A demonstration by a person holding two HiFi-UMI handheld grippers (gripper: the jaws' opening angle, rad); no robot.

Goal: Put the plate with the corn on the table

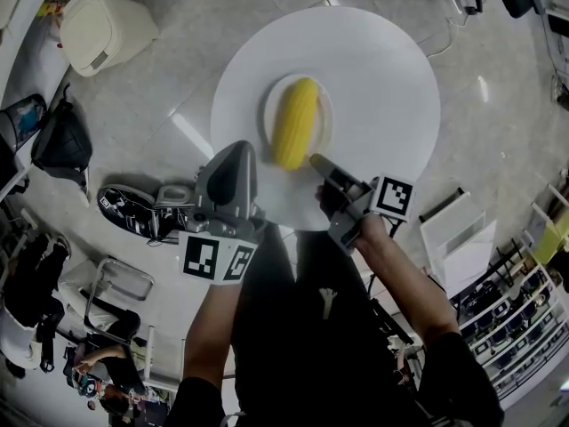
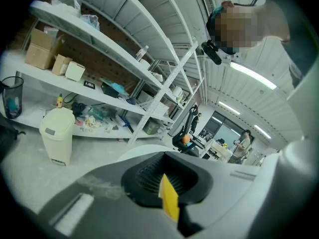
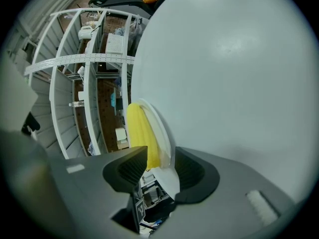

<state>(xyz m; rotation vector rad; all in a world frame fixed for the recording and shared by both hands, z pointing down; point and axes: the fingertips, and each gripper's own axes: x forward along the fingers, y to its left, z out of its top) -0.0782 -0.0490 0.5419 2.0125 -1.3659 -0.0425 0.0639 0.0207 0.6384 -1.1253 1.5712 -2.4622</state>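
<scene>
A cream plate (image 1: 269, 105) with a yellow corn cob (image 1: 295, 123) lies flat on the round white table (image 1: 382, 69), a little left of its middle. My right gripper (image 1: 318, 164) is at the plate's near rim. In the right gripper view the plate's rim (image 3: 162, 133) and the corn's end (image 3: 137, 129) sit between the two black pads, which stand apart and do not press on it, so the right gripper (image 3: 159, 164) is open. My left gripper (image 1: 235, 169) hovers by the table's near left edge, its dark pads (image 2: 149, 179) together, holding nothing.
On the floor to the left are a cream pedal bin (image 1: 102, 29), a black bag (image 1: 62, 140) and a black shoe (image 1: 129, 212). A white rack (image 1: 462, 229) stands right of the table. White shelving (image 2: 114, 59) fills the left gripper view's background.
</scene>
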